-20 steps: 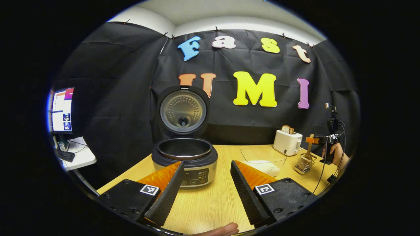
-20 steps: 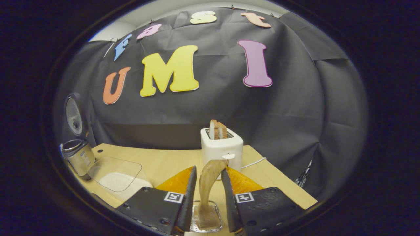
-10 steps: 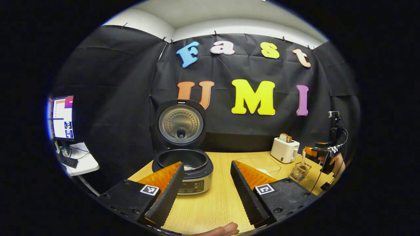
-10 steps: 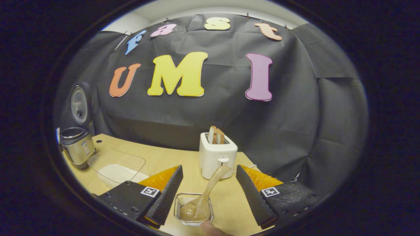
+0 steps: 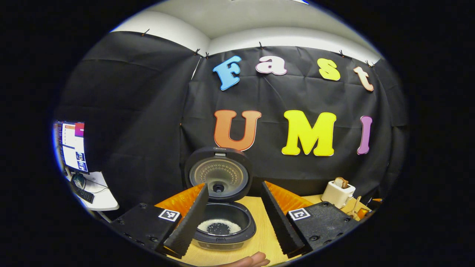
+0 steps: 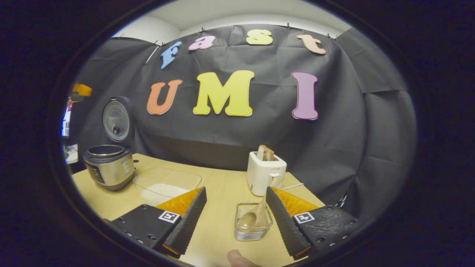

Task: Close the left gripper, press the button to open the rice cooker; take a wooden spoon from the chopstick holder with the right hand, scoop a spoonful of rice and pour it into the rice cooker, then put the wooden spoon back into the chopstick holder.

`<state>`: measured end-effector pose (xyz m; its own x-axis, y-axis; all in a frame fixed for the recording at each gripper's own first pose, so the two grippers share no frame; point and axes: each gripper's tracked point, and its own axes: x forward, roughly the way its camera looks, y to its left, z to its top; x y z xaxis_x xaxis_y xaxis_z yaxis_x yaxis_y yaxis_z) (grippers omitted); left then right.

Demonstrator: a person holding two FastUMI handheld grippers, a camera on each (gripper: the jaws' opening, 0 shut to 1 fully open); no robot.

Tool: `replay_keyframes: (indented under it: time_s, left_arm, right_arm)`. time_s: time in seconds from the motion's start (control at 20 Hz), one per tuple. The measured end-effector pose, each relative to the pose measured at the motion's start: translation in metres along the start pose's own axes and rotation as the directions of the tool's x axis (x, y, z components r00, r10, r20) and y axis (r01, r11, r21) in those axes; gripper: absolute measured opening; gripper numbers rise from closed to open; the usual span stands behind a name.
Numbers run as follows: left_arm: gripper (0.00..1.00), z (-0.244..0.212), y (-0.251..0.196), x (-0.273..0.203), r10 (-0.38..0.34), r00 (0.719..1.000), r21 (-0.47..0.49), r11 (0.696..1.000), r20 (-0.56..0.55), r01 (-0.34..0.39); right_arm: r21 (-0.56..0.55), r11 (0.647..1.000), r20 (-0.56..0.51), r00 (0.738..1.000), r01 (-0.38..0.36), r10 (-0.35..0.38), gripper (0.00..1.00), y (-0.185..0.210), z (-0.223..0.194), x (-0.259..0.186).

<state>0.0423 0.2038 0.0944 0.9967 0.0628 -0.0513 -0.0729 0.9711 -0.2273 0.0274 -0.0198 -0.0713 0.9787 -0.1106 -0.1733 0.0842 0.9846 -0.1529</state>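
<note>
The rice cooker [image 5: 222, 237] stands with its lid [image 5: 219, 174] up, and a thin layer of rice [image 5: 209, 225] lies in the pot. My left gripper [image 5: 233, 185] hovers open above and in front of it, holding nothing. In the right gripper view the wooden spoon [image 6: 258, 217] leans bowl-down in the wire chopstick holder [image 6: 252, 231]. My right gripper [image 6: 235, 190] is open with the holder close to its right finger [image 6: 280, 218], apart from the spoon. The cooker [image 6: 109, 168] is at the far left there.
A clear container of rice [image 6: 167, 183] sits between the cooker and the holder. A white toaster [image 6: 265, 172] with bread stands behind the holder. A monitor [image 5: 72, 146] on a side desk is at the left. A thumb [image 6: 237, 257] shows at the bottom edge.
My right gripper opened and let go of the spoon's handle, then drew back; the spoon stays in the holder. My left gripper rose and now looks down into the pot.
</note>
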Motion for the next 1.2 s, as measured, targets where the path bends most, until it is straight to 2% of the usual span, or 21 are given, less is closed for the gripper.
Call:
replay_keyframes:
  time_s: [0.1,0.2,0.3,0.45,0.5,0.6,0.65,0.75,0.8,0.85,1.1,1.2]
  left_arm:
    - [0.9,0.012,0.008,0.027,0.021,1.0,0.004,1.0,0.001,-0.021]
    - [0.9,0.019,0.014,0.051,0.027,1.0,0.046,0.999,-0.006,-0.026]
    - [0.9,0.028,0.019,0.076,0.024,1.0,0.077,0.997,-0.007,-0.023]
    - [0.9,0.051,0.028,0.116,0.041,0.999,0.054,0.998,0.007,-0.041]
    - [0.9,0.059,0.026,0.129,0.03,0.999,0.045,0.999,0.014,-0.03]
    - [0.9,0.068,0.018,0.157,0.01,1.0,0.004,1.0,0.014,-0.01]
    - [0.9,0.066,0.019,0.171,0.017,1.0,-0.006,1.0,0.003,-0.017]
    - [0.9,0.056,0.028,0.198,0.066,0.997,0.014,0.998,-0.033,-0.065]
    - [0.9,0.049,0.036,0.205,0.093,0.993,0.035,0.995,-0.067,-0.091]
    - [0.91,0.045,0.043,0.21,0.115,0.99,0.051,0.993,-0.088,-0.11]
    - [0.91,0.038,0.059,0.233,0.118,0.982,0.025,0.993,-0.146,-0.115]
    - [0.91,0.034,0.073,0.235,0.152,0.974,0.023,0.988,-0.167,-0.15]
  right_arm:
    - [0.044,0.999,0.004,1.0,-0.015,0.015,0.97,0.0,-0.005,-0.009]
    - [0.073,0.997,0.0,1.0,-0.025,0.025,0.95,-0.002,-0.009,-0.017]
    - [0.091,0.996,0.035,0.999,0.005,-0.008,0.95,-0.017,-0.002,-0.025]
    - [0.065,0.998,0.052,0.998,0.019,-0.022,0.95,-0.026,-0.005,-0.032]
    - [0.051,0.999,0.056,0.998,0.007,-0.01,0.93,-0.025,-0.005,-0.032]
    - [0.054,0.997,0.054,0.998,-0.047,0.044,0.95,-0.015,-0.007,-0.032]
    - [0.061,0.995,0.042,0.996,-0.077,0.074,0.94,-0.01,-0.012,-0.029]
    - [0.062,0.992,0.032,0.994,-0.105,0.104,0.99,-0.004,-0.015,-0.027]
    - [0.05,0.991,0.032,0.992,-0.12,0.119,0.93,0.0,-0.016,-0.027]
    - [0.035,0.991,0.034,0.991,-0.127,0.126,0.94,0.001,-0.017,-0.029]
    - [0.0,0.992,0.058,0.99,-0.129,0.128,0.94,0.001,-0.01,-0.035]
    - [0.006,0.991,0.064,0.989,-0.131,0.131,0.97,0.0,-0.008,-0.038]
